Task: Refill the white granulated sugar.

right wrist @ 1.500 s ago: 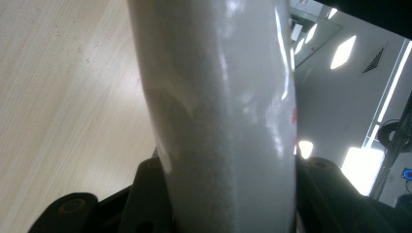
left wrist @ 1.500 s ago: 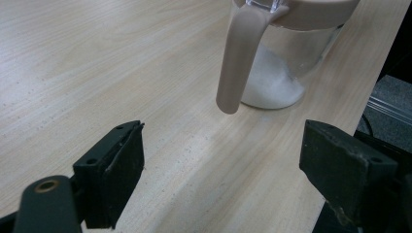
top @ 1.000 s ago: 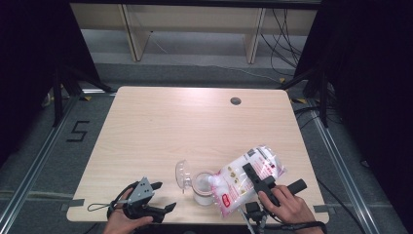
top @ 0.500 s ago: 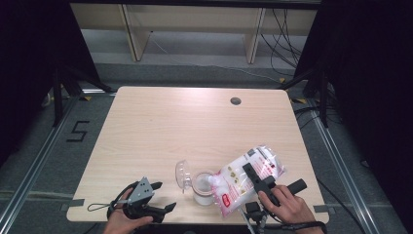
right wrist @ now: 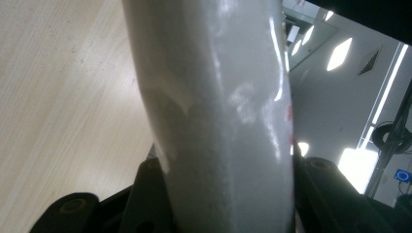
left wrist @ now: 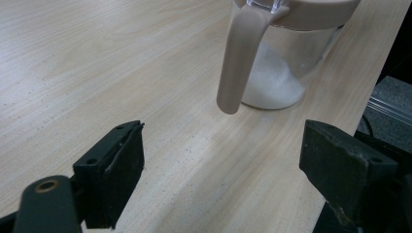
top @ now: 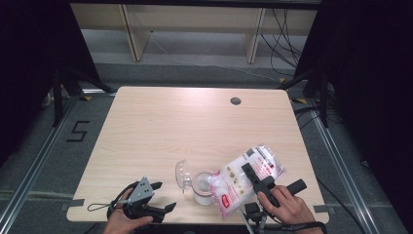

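Right claw [top: 257,181] clamped on bag [top: 246,176], tilted over jar [top: 200,186] near table [top: 195,122] front edge. Jar lid [top: 181,174] flipped open. Left claw [top: 158,197] apart, empty, just left of jar.

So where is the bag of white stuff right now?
In the high view the bag is near the table's front edge, right side, tilted over the clear jar and pinched in the right claw.

the bag [right wrist: 218,116] runs off the top and bottom of the right gripper view, covering the inner faces of the tongs. the jar [left wrist: 286,48] is cut off at the top of the left gripper view. the bag's print [top: 225,199] is too small to read.
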Action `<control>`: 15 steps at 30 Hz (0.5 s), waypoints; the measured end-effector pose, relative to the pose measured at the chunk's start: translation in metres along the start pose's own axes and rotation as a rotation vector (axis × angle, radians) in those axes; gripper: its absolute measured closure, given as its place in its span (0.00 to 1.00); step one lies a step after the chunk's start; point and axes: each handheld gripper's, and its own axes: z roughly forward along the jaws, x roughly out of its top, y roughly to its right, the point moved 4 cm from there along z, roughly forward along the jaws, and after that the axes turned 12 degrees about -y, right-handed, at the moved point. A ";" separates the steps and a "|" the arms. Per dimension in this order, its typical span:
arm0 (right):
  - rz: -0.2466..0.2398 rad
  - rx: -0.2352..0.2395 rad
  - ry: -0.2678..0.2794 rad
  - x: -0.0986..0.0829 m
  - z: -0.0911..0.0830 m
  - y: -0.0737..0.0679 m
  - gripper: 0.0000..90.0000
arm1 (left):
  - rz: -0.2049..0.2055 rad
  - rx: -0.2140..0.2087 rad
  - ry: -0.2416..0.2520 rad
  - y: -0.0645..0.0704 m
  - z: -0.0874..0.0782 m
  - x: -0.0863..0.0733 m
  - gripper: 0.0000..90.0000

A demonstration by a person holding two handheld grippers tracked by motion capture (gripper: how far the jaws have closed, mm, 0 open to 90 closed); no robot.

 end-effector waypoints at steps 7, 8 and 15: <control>-0.001 0.000 -0.001 0.000 0.000 0.000 0.71 | -0.001 -0.001 0.000 0.000 0.000 0.000 0.18; 0.000 -0.004 0.000 0.000 -0.001 0.000 0.71 | -0.001 -0.001 0.000 0.000 0.000 0.000 0.18; 0.004 0.001 0.000 0.000 0.000 0.000 0.71 | 0.001 0.000 -0.001 0.000 0.000 0.000 0.18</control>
